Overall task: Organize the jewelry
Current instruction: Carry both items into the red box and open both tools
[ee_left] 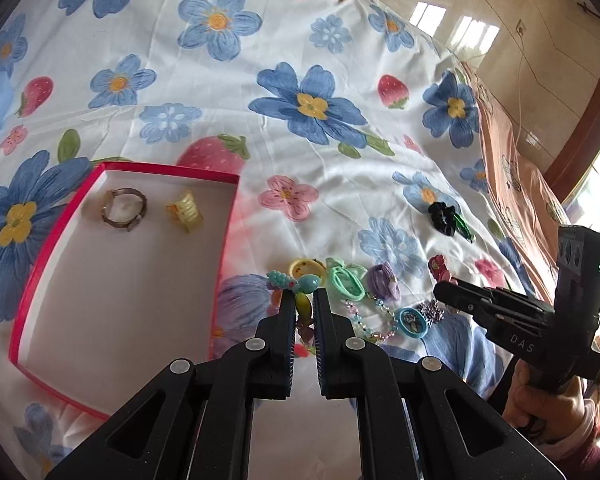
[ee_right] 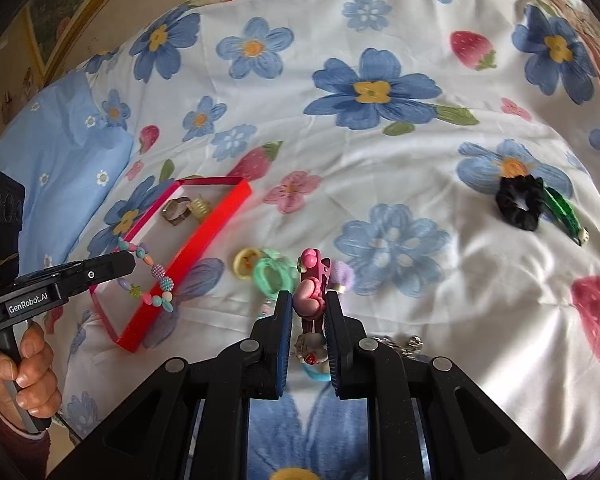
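Note:
My left gripper (ee_left: 304, 300) is shut on a colourful beaded bracelet (ee_left: 296, 282), which hangs from it over the near corner of the red-rimmed box (ee_right: 192, 248) in the right wrist view (ee_right: 156, 276). The box (ee_left: 60, 236) holds a silver ring (ee_left: 123, 209) and a yellow hair claw (ee_left: 185, 210). My right gripper (ee_right: 309, 300) is shut on a pink hair clip (ee_right: 312, 280), just above the bedsheet. Loose pieces lie between the grippers: a yellow ring (ee_left: 306, 268), green hair ties (ee_left: 345, 280), a purple scrunchie (ee_left: 383, 282), a pastel bead strand (ee_left: 364, 316).
Everything lies on a floral bedsheet (ee_left: 340, 184). A black scrunchie (ee_right: 518, 204) with a green clip (ee_right: 562, 210) lies far right. A blue ring (ee_left: 411, 322) and a silver chain (ee_left: 430, 312) lie near the right gripper. A blue pillow (ee_right: 48, 152) is at left.

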Motion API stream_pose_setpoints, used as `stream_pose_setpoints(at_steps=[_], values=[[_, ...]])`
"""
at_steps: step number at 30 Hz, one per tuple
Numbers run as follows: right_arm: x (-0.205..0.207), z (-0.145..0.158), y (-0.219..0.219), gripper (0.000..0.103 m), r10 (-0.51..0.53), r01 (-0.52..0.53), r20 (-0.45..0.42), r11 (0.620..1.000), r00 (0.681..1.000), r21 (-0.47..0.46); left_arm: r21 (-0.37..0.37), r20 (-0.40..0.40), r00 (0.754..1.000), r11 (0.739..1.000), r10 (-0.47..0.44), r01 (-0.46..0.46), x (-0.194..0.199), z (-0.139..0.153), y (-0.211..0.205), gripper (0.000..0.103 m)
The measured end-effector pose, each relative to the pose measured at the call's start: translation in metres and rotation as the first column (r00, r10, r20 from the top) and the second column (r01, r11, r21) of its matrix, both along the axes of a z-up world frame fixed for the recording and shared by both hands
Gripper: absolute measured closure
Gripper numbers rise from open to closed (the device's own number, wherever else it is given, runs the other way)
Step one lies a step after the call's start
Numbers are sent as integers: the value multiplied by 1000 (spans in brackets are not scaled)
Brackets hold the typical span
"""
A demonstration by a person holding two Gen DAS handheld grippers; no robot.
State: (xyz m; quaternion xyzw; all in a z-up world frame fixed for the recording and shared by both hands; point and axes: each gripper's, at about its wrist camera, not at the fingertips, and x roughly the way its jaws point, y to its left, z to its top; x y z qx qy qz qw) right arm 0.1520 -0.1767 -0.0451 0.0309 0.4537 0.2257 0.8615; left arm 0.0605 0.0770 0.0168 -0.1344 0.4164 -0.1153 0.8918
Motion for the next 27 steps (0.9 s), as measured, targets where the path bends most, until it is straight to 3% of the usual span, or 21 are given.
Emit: stream_pose_setpoints(at_steps=[15,27], values=[[6,6,80,87,161,-161,-1,985,987,57,-9,23,991,992,130,-129,-20,12,62,96],[33,-7,158,87,272,-270,-17,959,962,84,3,-1,979,979,204,-204,8,2,103,96]])
